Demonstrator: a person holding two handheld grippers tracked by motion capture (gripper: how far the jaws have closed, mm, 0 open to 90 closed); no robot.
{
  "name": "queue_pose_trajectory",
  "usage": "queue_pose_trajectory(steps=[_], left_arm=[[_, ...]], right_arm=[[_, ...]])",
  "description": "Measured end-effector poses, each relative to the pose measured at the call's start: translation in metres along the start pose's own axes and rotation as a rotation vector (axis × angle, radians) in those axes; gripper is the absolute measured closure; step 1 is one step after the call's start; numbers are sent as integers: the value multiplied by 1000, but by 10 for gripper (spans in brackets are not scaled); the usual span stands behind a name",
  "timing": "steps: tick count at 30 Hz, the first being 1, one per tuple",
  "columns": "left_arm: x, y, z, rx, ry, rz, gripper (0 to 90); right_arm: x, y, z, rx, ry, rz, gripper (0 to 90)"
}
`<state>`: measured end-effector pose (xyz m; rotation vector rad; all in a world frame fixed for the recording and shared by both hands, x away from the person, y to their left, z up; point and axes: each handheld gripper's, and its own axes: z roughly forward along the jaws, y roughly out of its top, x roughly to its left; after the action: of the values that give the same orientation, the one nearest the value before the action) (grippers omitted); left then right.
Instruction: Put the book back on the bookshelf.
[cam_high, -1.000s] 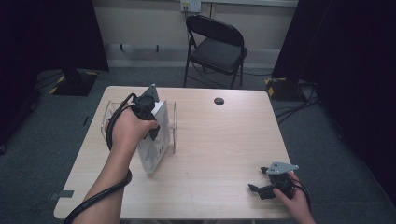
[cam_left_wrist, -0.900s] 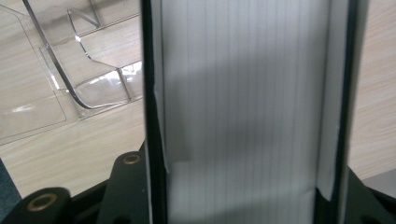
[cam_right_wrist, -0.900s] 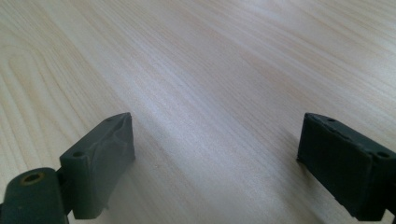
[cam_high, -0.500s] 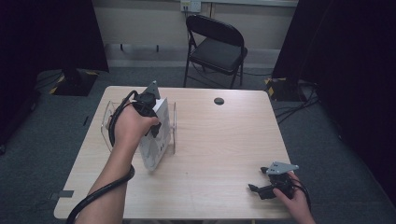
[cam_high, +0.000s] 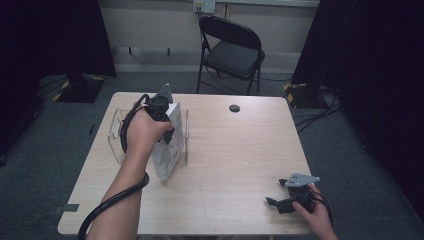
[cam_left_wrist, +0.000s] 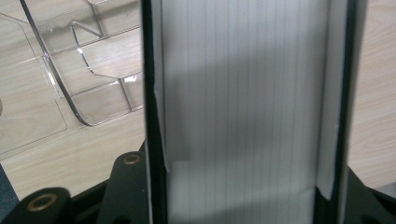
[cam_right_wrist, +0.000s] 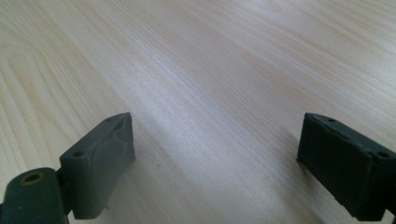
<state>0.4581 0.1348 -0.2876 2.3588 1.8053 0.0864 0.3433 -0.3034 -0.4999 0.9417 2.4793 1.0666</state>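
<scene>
We see the left gripper (cam_high: 167, 131) up over the left part of the table (cam_high: 240, 150), w/ the hand (cam_high: 142, 132) wrapped round it. Its jaws are clamped on a thick white book (cam_high: 167, 150), one jaw on each cover. In the left gripper view the book's page edges (cam_left_wrist: 243, 112) run straight up btwn the two black jaws, and the pads press on both sides. The book is tilted, its low corner down near the table in the high view, but we can't tell if that corner touches the wood.

Just behind the book stands a clear plastic holder (cam_high: 116, 135). In the high view the book sits partly in front of it, close to its right wall (cam_high: 186, 137). In the left gripper view the holder's see-thru base and curved wall (cam_left_wrist: 70, 70) lie on the wood to the left of the book.

The right gripper (cam_high: 272, 202) rests low by the near right corner of the table, well apart from the book, w/ the other hand (cam_high: 317, 220) on it. In the right gripper view its two pads (cam_right_wrist: 100, 158) stand wide apart w/ bare wood btwn them, so it's let go and grips nothing.

A small black round thing (cam_high: 234, 108) lies near the far edge of the table. A black folding chair (cam_high: 232, 52) stands past the table.
</scene>
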Motion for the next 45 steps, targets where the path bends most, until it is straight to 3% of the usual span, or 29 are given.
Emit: queue_pose_trajectory(steps=[10, 18, 22, 26, 30, 38, 45], left_arm=[[1, 5, 5, -8, -8, -33, 532], [-1, 10, 8, -25, 9, -73, 532], [-3, 14, 9, -13, 10, -71, 532], [-5, 18, 10, -9, 13, -95, 533], [-7, 23, 11, -10, 27, -86, 532], [-9, 27, 16, -38, 26, -119, 532], [-8, 29, 18, -33, 37, -135, 532]], right_arm=[[0, 0, 0, 0, 0, 0, 102], [0, 0, 0, 0, 1, 0, 102], [0, 0, 0, 1, 2, -2, 102], [0, 0, 0, 0, 2, -2, 102], [0, 0, 0, 0, 2, -1, 102], [0, 0, 0, 2, 2, -1, 102], [0, 0, 0, 1, 3, -3, 102]])
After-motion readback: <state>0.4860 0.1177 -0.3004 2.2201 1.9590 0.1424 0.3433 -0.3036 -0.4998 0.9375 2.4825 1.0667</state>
